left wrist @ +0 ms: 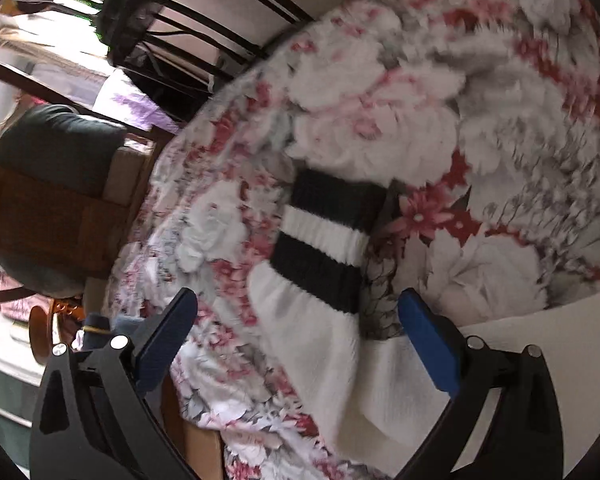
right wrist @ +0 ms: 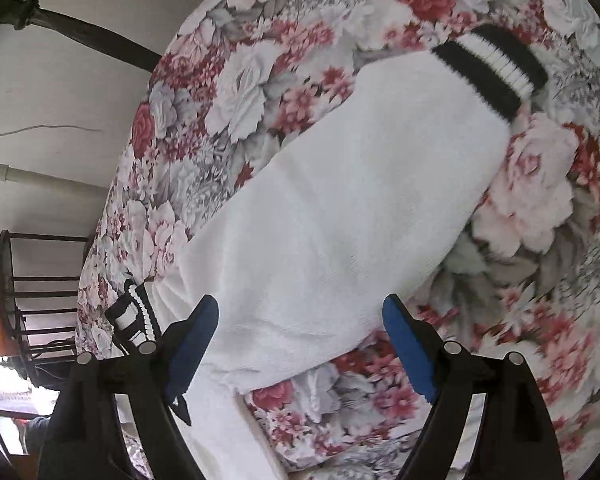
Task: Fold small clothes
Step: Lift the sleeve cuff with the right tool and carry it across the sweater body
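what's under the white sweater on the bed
The white sweater lies directly on the flowered bedspread, which shows all around it. Whether anything else sits beneath the sweater cannot be seen; the cloth covers it.

Floral bedsheet (right wrist: 300,20), black metal bedframe (left wrist: 228,12), white wall (right wrist: 60,80), wooden armchair (left wrist: 40,208), bright window light.

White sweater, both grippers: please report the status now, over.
Left gripper open, empty, over striped cuff. Right gripper open above white sweater, which lies spread on floral bedspread. Nothing in the way.
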Available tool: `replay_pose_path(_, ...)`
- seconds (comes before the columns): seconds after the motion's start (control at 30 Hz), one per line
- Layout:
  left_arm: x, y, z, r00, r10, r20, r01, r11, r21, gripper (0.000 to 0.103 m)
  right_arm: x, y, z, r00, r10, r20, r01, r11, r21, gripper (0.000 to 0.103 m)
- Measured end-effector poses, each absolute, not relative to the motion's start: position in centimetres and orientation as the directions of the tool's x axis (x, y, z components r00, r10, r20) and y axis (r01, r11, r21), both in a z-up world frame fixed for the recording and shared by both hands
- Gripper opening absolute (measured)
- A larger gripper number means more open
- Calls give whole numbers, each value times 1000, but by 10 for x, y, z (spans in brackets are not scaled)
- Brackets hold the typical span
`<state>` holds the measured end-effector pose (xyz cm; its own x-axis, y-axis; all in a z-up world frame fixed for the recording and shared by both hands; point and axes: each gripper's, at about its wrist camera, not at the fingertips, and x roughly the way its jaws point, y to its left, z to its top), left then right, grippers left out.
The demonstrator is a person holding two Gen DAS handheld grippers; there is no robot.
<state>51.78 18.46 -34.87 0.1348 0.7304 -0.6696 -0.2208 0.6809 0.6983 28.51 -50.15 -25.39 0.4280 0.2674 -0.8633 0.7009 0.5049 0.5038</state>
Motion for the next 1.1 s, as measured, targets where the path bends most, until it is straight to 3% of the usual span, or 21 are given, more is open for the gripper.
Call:
replay_pose_path(0.07, 510, 196, -348, 158, 700, -697, -234, 712, 662, 95, 291, -494, -254, 428, 268, -863, 697, 510, 504, 85)
replay_pose_path(0.13, 499, 216, -342, 155, 689, -708, -274, 719, 639, 85, 298, -486, -253, 429, 278, -859, 686, 519, 511, 85)
replay_pose_path(0.3, 435, 327, -305, 90, 567, -819, -544, 716, 437, 92, 310, -471, -254, 440, 319, -840, 659, 520, 543, 85)
replay_pose_path(0.37, 409, 346, -302, 68, 552, -831, -562, 710, 425, 92, 311, -467, -251, 448, 326, -832, 644, 528, 554, 85)
replay_pose_path(0.47, 391, 340, -295, 65, 629, -775, -530, 680, 507, 92, 312, -466, -249, 452, 310, -836, 637, 544, 546, 85)
replay_pose_path(0.6, 387, 332, -275, 113, 526, -843, -573, 728, 377, 92, 307, -475, -249, 473, 310, -825, 649, 510, 564, 85)
replay_pose_path(0.73, 397, 258, -270, 150, 438, -887, -508, 803, 311, 92, 295, -494, -249, 524, 312, -792, 652, 451, 609, 85)
replay_pose_path(0.87, 397, 144, -277, 198, 300, -933, -343, 913, 221, 93, 277, -524, -245, 583, 281, -762, 648, 405, 645, 82)
replay_pose_path(0.97, 386, 70, -295, 204, 207, -957, -251, 956, 154, 95, 264, -547, -243, 612, 246, -752, 650, 386, 655, 74)
replay_pose_path(1.03, 374, 27, -313, 208, 152, -966, -177, 977, 115, 96, 253, -563, -245, 638, 232, -734, 652, 345, 676, 63)
replay_pose_path(1.1, 368, -13, -343, 178, 200, -964, -35, 980, 196, 96, 246, -573, -246, 651, 219, -727, 652, 328, 683, 60)
